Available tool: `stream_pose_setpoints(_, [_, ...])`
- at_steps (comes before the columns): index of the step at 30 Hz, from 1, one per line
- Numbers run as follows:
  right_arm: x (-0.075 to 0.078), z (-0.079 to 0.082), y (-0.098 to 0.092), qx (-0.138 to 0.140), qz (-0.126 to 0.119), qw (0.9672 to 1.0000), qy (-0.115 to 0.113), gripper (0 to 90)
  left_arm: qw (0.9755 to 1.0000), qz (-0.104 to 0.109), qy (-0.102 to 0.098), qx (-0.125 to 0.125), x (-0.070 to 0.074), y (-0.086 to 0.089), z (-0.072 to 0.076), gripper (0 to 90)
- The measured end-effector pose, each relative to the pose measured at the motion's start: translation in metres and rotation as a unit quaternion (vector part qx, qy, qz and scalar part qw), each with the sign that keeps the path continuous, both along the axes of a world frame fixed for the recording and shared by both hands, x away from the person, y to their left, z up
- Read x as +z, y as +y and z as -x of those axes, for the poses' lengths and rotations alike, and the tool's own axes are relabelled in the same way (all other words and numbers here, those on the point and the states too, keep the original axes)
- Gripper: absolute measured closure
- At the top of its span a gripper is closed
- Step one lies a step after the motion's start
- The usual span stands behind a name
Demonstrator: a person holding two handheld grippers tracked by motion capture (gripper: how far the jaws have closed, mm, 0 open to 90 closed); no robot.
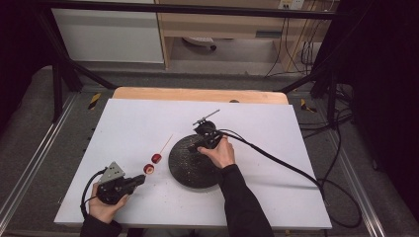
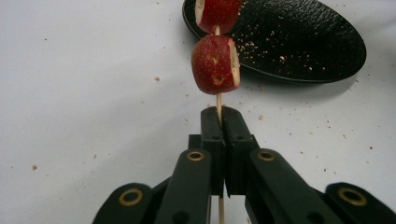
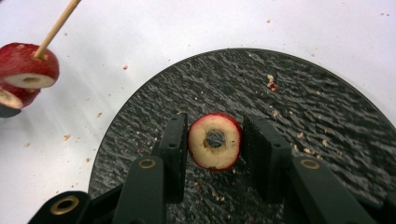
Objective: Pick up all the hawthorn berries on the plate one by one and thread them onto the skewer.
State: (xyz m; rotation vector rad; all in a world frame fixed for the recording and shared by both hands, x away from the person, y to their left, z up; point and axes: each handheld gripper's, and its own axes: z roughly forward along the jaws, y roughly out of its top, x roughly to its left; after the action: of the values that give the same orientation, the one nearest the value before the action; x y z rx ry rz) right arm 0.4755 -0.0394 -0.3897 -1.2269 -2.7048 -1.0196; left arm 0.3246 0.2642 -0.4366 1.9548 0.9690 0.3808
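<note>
My left gripper (image 1: 142, 178) (image 2: 220, 112) is shut on a thin wooden skewer (image 2: 218, 100) (image 1: 165, 143) near the table's front left. Two red fruit pieces (image 2: 215, 65) (image 1: 156, 158) are threaded on the stick just beyond the jaws. The skewer points toward the black round plate (image 1: 185, 170) (image 2: 303, 42). Over the plate's far side, my right gripper (image 1: 194, 147) (image 3: 216, 119) is shut on a third red fruit piece (image 3: 215, 141), a cored ring with pale flesh, held just above the plate (image 3: 289, 93). The skewered pieces (image 3: 30, 65) lie to the left in the right gripper view.
A white sheet (image 1: 133, 123) covers the table, with a wooden edge (image 1: 197, 94) at the back. Crumbs are scattered on the sheet and the plate. A small metal tool (image 1: 206, 117) lies behind the plate. Black cables (image 1: 276, 160) trail to the right.
</note>
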Motion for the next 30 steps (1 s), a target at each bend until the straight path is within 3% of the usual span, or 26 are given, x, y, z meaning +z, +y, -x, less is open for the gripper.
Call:
stream_pose_setpoints(9, [-0.002,0.017,-0.022,-0.024,-0.055,0.998,-0.02,62.2,1.0,0.003,0.003,-0.002,0.001,-0.002,0.0,88.4])
stream_pose_setpoints(15, [-0.002,0.029,-0.036,-0.036,-0.093,0.9944,-0.033,62.2,1.0,0.0,0.001,-0.004,0.001,-0.005,0.001,88.4])
stream_pose_setpoints(22, [-0.007,0.044,-0.048,-0.066,-0.154,0.9847,-0.047,62.3,1.0,0.003,0.001,-0.007,0.001,-0.01,0.002,88.4])
stream_pose_setpoints(30, [-0.015,0.053,-0.054,-0.083,-0.204,0.974,-0.053,62.3,1.0,0.002,-0.001,-0.01,0.0,-0.015,0.003,88.4])
